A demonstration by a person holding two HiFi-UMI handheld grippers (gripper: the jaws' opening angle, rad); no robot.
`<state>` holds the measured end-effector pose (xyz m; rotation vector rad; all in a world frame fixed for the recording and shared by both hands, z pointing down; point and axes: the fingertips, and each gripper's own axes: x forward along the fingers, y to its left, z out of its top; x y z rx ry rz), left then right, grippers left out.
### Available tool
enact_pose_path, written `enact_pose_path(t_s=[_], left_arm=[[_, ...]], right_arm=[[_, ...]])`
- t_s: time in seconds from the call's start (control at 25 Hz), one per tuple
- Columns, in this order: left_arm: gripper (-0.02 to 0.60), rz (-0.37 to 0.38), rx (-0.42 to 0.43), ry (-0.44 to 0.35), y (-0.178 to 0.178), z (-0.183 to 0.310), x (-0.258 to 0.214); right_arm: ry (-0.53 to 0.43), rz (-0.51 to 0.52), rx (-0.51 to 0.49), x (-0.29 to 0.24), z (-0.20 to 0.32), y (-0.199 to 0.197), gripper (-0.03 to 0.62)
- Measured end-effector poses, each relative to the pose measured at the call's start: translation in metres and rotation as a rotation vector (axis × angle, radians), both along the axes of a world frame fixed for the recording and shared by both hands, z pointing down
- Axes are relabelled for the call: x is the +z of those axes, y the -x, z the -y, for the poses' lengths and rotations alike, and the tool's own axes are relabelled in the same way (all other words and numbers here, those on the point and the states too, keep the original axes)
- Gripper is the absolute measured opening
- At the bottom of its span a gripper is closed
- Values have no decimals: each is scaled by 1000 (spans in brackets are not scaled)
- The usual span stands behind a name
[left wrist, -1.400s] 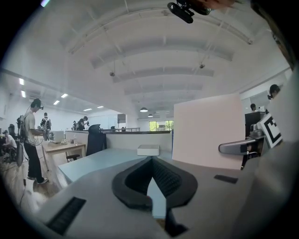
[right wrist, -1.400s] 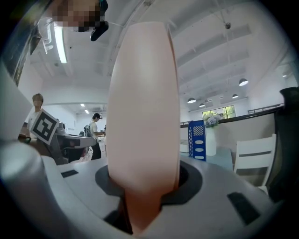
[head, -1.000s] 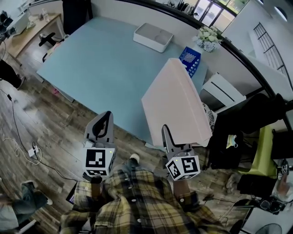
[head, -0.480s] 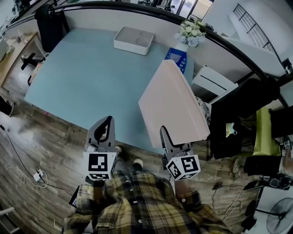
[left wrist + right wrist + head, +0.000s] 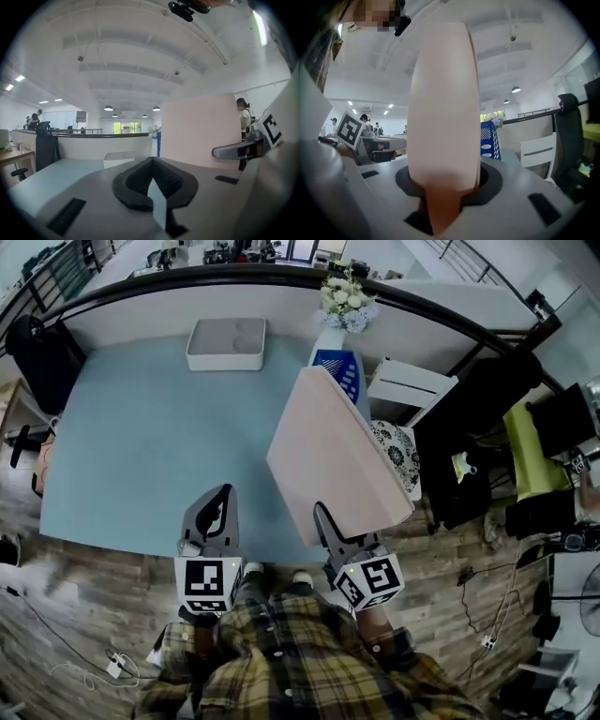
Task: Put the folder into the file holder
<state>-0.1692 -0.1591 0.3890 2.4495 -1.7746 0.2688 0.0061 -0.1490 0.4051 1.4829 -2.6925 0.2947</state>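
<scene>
One pink folder (image 5: 337, 460) clamped in right tongs (image 5: 325, 519).

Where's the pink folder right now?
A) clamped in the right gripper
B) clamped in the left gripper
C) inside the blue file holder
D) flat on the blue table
A: the right gripper has its jaws closed on the near edge of the pink folder, which stands tilted in the air, not yet in the blue file holder.
</scene>
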Motion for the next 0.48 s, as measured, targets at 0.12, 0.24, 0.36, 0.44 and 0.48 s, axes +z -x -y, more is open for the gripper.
enact_pose_path(t_s=[0.12, 0.24, 0.36, 0.44, 0.48], left_arm=[[-8, 2, 59, 14, 6, 10, 3], [-8, -4, 90, 9, 10, 14, 3], [-8, -7, 121, 9, 11, 14, 5], [-8, -8, 142, 11, 11, 12, 6], [-8, -8, 150, 12, 10, 10, 6]], right_arm=[[-6, -7, 53, 0, 3, 8, 156], [-19, -13, 74, -3, 6, 14, 158], [-30, -19, 103, -6, 4, 17, 157], [-33, -21, 124, -7, 0, 17, 158], [-35, -20, 130, -8, -2, 18, 158]])
